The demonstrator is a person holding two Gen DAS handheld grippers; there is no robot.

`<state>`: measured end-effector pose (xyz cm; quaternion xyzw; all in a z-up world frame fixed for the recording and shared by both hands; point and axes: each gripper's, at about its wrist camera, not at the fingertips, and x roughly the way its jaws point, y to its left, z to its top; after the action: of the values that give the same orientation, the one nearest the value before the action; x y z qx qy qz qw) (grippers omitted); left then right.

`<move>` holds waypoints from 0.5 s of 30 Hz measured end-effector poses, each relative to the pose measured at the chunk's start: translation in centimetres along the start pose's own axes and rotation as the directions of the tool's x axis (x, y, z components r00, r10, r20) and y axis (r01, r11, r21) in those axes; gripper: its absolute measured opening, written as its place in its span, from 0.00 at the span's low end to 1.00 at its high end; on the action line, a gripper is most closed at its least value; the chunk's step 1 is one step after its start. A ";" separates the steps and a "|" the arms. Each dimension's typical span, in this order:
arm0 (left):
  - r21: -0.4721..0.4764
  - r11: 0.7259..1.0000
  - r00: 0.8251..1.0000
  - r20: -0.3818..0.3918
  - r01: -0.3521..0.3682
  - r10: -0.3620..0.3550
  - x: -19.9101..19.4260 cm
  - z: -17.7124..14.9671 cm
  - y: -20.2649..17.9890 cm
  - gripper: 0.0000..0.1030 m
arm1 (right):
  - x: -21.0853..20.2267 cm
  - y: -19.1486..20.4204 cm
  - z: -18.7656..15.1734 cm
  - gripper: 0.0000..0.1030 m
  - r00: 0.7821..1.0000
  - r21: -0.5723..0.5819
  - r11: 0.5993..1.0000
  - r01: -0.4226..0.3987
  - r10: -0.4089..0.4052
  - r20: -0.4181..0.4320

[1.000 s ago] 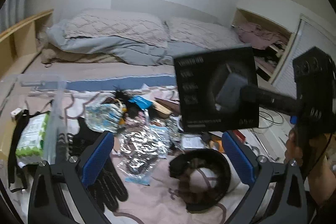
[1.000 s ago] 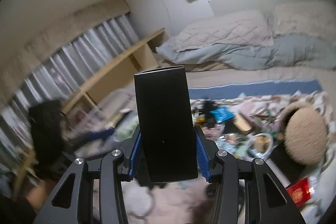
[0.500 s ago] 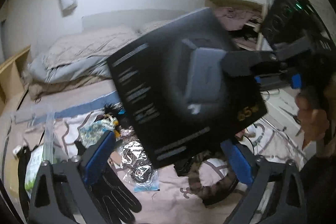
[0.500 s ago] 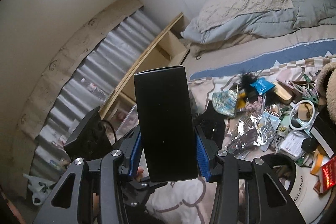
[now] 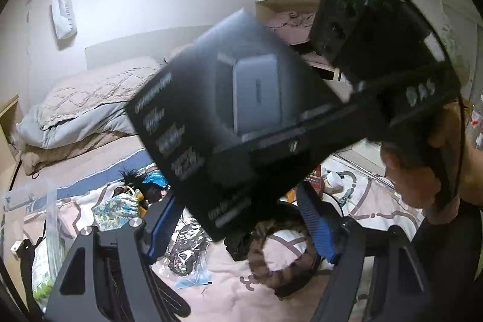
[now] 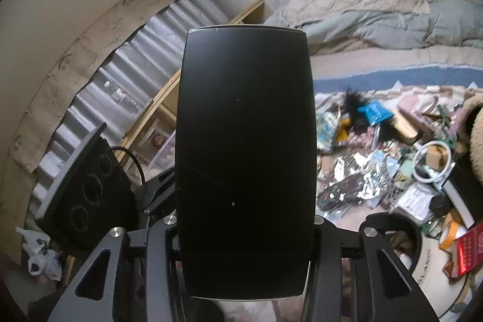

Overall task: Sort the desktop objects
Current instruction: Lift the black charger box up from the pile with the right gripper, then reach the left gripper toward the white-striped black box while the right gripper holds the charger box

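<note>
Left wrist view, from the left edge: a clear bin (image 5: 49, 219) stands at lower left on the bed (image 5: 90, 162), with a patterned pouch (image 5: 116, 208) and a blue packet (image 5: 154, 180) beside it toward the middle. The left gripper (image 5: 238, 219) fills the bottom of the frame, its blue-padded jaws about half apart and closing. The black box (image 5: 217, 122) hangs tilted in mid-frame, its lower corner dipping into the gap between the two pads; its left edge lies against or just beside the left pad, though blur hides whether they touch, and the right pad stands clear of it. From the upper right the right gripper reaches in and clamps the box's right side, with a hand (image 5: 422, 171) behind it at the right edge. Under the box, at lower centre, lie a foil bag (image 5: 187, 246) and a brown furry band (image 5: 271, 261).

Right wrist view, from the left: the left gripper's dark body (image 6: 87, 195) sits at lower left before a pleated curtain (image 6: 126, 74). In the centre the box (image 6: 246, 159) stands upright, seen edge-on, filling the middle of the frame. It sits squarely between the right gripper's (image 6: 246, 227) jaws, which are partly closed and pressed on its lower sides, easing slightly tighter. Right of it, clutter covers the bed: foil bags (image 6: 359, 180), a white ring (image 6: 433, 163), and a red box (image 6: 469, 249) at the lower right edge.
</note>
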<state>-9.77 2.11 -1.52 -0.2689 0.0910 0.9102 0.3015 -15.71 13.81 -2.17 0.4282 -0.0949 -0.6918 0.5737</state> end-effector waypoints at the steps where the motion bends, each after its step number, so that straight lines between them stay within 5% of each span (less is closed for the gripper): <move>1: 0.005 1.000 1.000 0.000 -0.004 0.004 0.1 0.0 -0.1 0.74 | -0.6 0.0 0.1 0.43 1.000 -0.005 1.000 0.008 -0.008 0.017; 8: -0.059 0.998 0.998 -0.052 0.032 -0.035 2.3 -0.1 0.4 0.74 | -4.3 -0.4 0.5 0.43 0.983 -0.059 0.987 0.148 -0.140 0.123; 12: -0.130 0.990 0.995 -0.080 0.053 -0.063 4.3 -0.2 0.5 0.90 | -6.4 -2.2 0.4 0.43 0.962 -0.040 0.974 0.225 -0.216 0.165; 15: -0.146 0.987 0.992 -0.092 0.072 -0.086 5.9 -0.1 0.0 0.91 | -7.6 -3.7 0.3 0.43 0.947 -0.016 0.962 0.271 -0.264 0.182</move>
<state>-13.68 5.00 -4.80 -0.3375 0.0296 0.8874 0.3127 -18.80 21.52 -0.63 0.3618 -0.0725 -0.8004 0.4725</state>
